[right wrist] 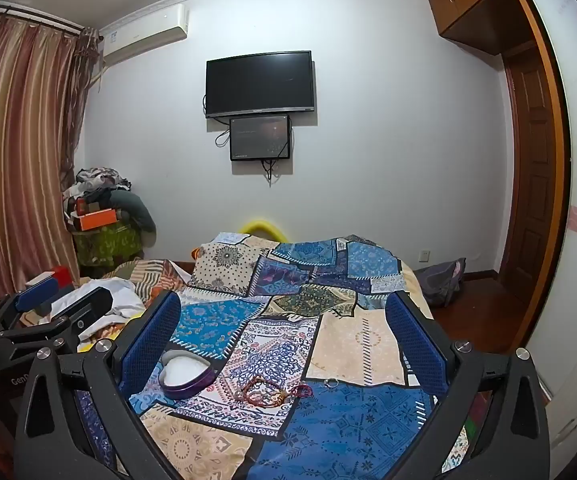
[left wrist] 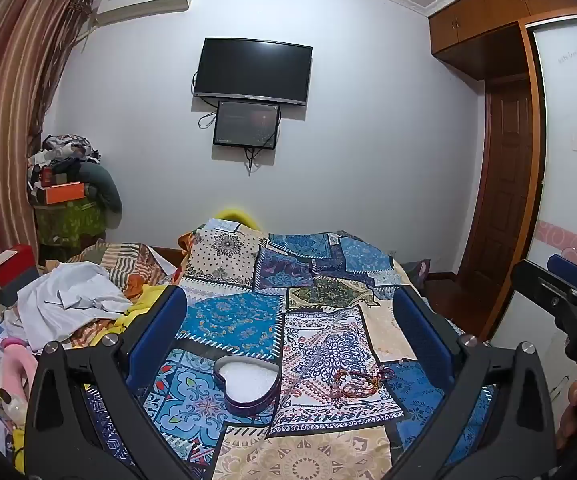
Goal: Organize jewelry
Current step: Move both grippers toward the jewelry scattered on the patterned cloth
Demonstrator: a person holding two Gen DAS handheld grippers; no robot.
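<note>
Bed: patchwork bedspread [right wrist: 352, 344] fills lower half of both views.
Grippers: left gripper [left wrist: 288, 320] and right gripper [right wrist: 282, 324], jaws spread wide, holding nothing.
Box: heart-shaped tin [left wrist: 247, 382], lower centre, empty.
Jewelry: bracelets [right wrist: 274, 394] and ring [right wrist: 331, 383] lie beside it; nothing sorted yet.

Both views are evenly and fairly brightly lit by soft indoor light from above; no lamp shows in either. Shadows are faint, glare slight. The fisheye lens bends the curtain [right wrist: 16, 152] at the left and the wardrobe [left wrist: 500, 4] at the upper right into curves. Black vignette fills the corners. The centre is sharp; edges soften and smear slightly.
</note>
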